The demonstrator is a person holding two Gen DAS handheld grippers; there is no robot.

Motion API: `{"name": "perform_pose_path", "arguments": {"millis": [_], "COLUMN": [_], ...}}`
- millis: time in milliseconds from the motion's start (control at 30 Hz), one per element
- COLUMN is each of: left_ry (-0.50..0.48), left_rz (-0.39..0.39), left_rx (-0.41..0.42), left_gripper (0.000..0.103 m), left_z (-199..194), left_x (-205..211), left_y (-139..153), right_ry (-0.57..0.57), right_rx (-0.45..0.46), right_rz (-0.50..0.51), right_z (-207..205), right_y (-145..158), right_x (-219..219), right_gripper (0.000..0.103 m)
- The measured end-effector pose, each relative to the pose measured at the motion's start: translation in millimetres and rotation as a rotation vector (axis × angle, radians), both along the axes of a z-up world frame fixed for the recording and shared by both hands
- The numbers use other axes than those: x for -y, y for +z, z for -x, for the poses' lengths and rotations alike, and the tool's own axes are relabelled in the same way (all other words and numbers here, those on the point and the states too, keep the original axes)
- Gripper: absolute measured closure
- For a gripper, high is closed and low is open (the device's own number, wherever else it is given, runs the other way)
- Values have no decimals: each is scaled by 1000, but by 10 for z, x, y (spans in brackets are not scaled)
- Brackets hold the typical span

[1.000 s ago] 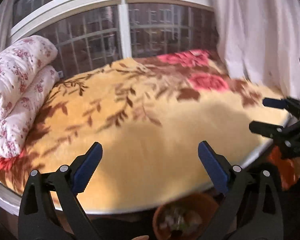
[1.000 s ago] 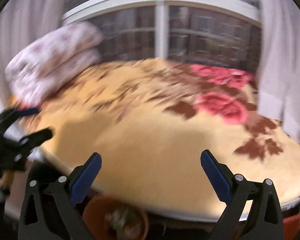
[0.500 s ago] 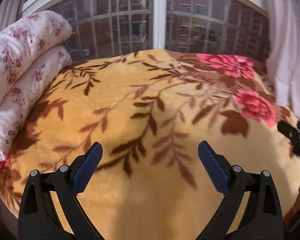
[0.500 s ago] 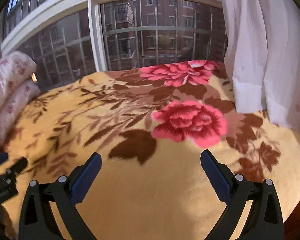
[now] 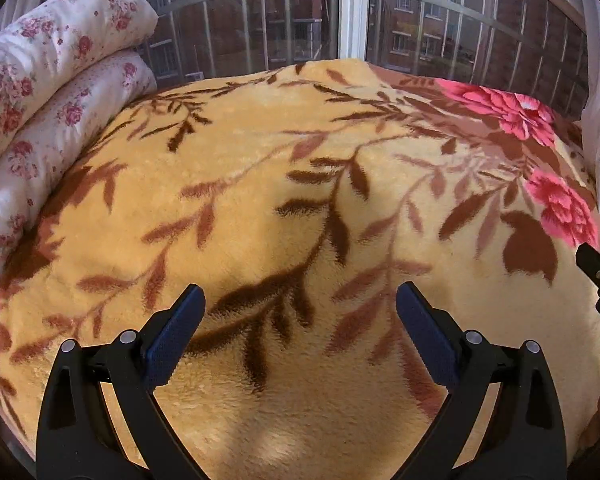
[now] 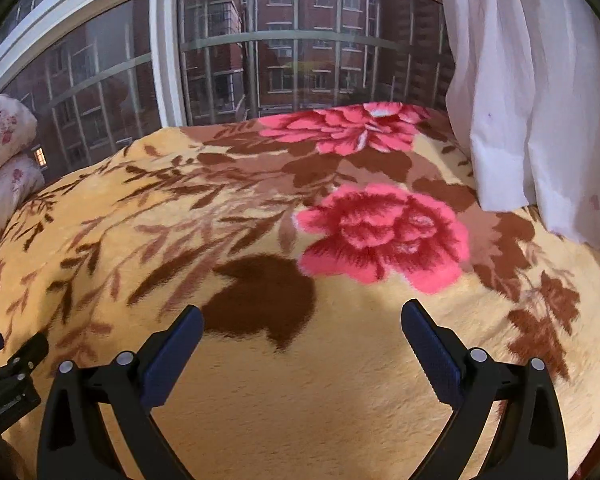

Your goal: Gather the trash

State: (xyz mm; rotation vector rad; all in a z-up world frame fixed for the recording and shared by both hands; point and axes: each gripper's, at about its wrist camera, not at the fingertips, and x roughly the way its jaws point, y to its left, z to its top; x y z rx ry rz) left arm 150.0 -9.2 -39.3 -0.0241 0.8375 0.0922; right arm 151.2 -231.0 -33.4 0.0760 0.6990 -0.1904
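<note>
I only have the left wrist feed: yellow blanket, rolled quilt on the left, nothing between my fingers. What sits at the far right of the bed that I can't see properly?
Observer: A white curtain hangs over the right edge of the blanket; your view catches only a sliver of it.
Operator: Is the right gripper holding anything?
Observer: No. The right gripper is open and empty, above a dark brown leaf print.
Operator: Any trash over on that side?
Observer: None shows there, only the big pink flower print and bare blanket around it.
</note>
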Motion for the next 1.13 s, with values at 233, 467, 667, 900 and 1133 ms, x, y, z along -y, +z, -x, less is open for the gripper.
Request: {"name": "perform_pose_path", "arguments": {"millis": [233, 467, 667, 900, 1133], "left_ry": [-5, -15, -12, -8, 10], "left_rz": [7, 13, 14, 22, 73], "left_rx": [-12, -24, 5, 4, -42], "left_gripper": [9, 9, 9, 9, 9], "left_z": [-30, -51, -35, -35, -67], "left_x": [6, 16, 12, -4, -103], "left_y": [-60, -106, -101, -107, -182], "right_ry": [-20, -17, -15, -21, -22], "right_rx": [0, 1, 0, -7, -7], "right_rz": [-7, 38, 72, 87, 88], "right_z": [7, 13, 10, -1, 4], "right_y": [-45, -64, -84, -111, -113], "right_x": [31, -44, -97, -107, -104], "right_gripper": [5, 5, 5, 5, 5]}}
